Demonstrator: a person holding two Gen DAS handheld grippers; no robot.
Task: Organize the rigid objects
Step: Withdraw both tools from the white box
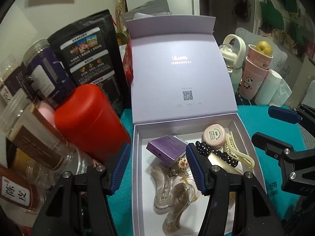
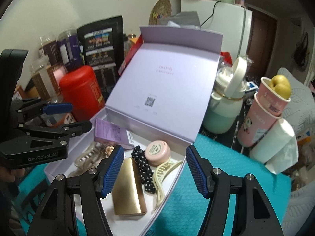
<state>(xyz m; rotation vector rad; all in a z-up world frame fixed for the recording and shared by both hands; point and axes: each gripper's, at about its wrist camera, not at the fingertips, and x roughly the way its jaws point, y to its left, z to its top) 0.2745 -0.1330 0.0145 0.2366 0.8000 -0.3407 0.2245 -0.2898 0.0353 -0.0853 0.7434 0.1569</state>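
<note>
Both tongs above the open box

We see the left tongs (image 1: pixel 158 166) and right tongs (image 2: pixel 154 172) gaping, empty, over the box (image 1: pixel 135 157) holding clips and a compact (image 2: pixel 157 152).

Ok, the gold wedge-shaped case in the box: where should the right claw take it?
Across the two long side edges of the gold case, near its narrower far end, coming from above. It lies flat and tapers there, so the right claw, open and empty, spans it easily. Avoid the polka-dot scrunchie alongside.
</note>
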